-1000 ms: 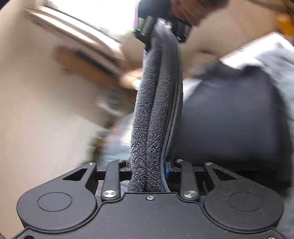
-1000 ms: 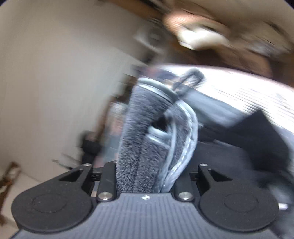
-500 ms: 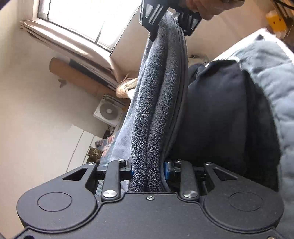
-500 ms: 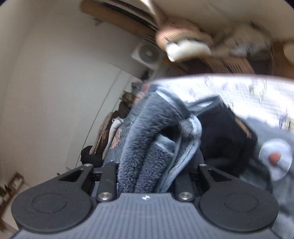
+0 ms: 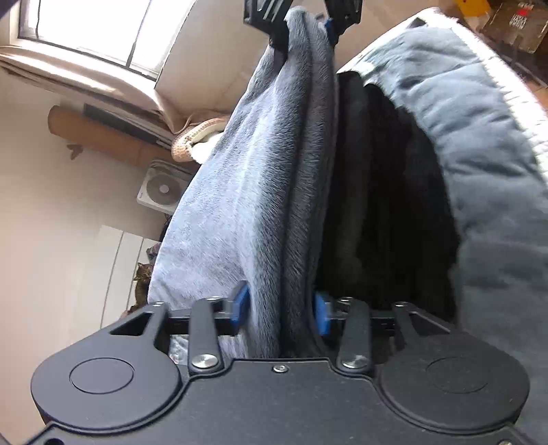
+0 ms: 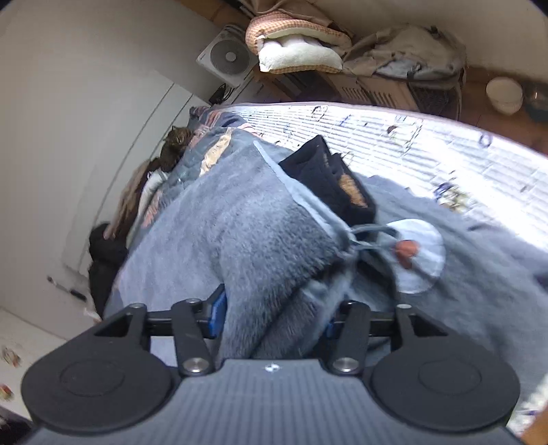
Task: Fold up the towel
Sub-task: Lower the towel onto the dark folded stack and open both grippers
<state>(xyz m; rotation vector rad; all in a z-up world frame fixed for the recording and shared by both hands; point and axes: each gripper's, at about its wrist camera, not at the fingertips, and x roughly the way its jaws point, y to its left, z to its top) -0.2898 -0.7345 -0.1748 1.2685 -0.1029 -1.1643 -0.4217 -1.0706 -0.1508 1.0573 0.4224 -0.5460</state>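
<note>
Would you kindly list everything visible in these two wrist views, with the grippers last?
towel: one, grey, stretched between both grippers.
dark garment: one, black, on the bed beside the towel.
bed: one, white patterned sheet, under the cloth.
cat: one, tabby, at the bed's far edge by the wall.
fan: one, white, on the floor by the wall.
pet bed: one, orange checked with white lining, beside the fan.
bowl: one, white, on the floor.
window: one, bright.
left gripper: black, shut on the towel.
right gripper: black, shut on the towel.

Bed point(image 6: 428, 137), grey towel point(image 6: 260, 239), dark garment point(image 6: 328, 178)
</note>
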